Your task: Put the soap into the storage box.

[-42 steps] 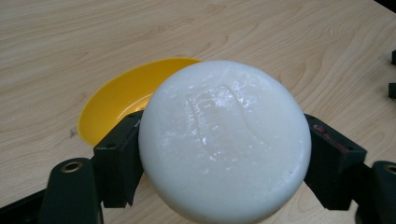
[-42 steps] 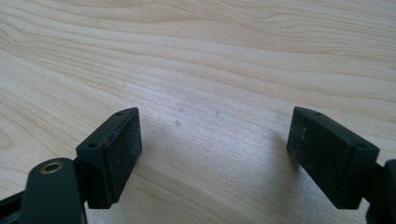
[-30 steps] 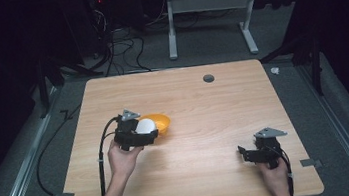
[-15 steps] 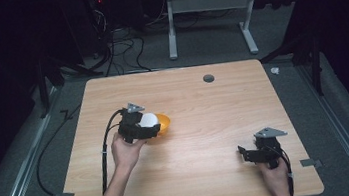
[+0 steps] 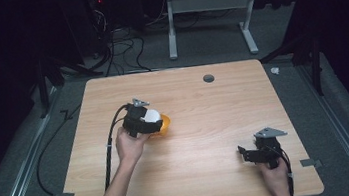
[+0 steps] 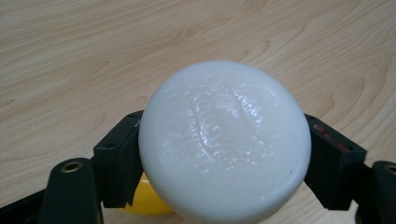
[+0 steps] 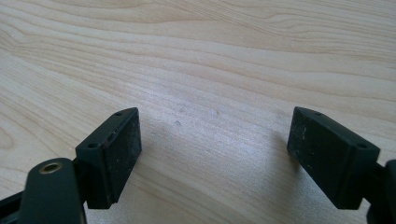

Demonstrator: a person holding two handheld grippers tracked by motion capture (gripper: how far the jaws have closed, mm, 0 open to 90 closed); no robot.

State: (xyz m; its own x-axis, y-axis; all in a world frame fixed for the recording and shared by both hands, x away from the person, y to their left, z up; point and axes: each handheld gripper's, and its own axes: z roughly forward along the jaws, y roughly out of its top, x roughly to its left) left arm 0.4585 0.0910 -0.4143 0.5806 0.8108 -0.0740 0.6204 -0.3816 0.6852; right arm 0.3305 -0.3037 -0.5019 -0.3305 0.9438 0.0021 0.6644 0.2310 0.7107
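White, glossy, rounded puck-like object (image 6: 224,144), smooth as moulded plastic or wax, sits pinched between the two black jaws of the left claw (image 5: 151,122), which press its opposite sides; in the high view it shows as a pale disc (image 5: 152,115) held just above the shallow orange bowl (image 5: 164,125) on the left-centre of the light wood-grain bench (image 5: 208,139). In the left gripper view a sliver of yellow-orange (image 6: 142,200) peeks out under the object near the left jaw, so the bowl lies directly below or a little behind the load; whether the two touch I cannot tell. The step in hand looks like carrying the white piece at the bowl, either setting it in or lifting it clear; the pictures alone do not settle which. If placing, the next move calls for centring the piece over the bowl, lowering it gently, then spreading the jaws without nudging the light bowl aside. The right claw (image 5: 244,153) rests idle near the bench's front right corner, its jaws spread wide over bare wood with nothing between them. No brand, label or writing can be read on the object, the bowl or either claw.
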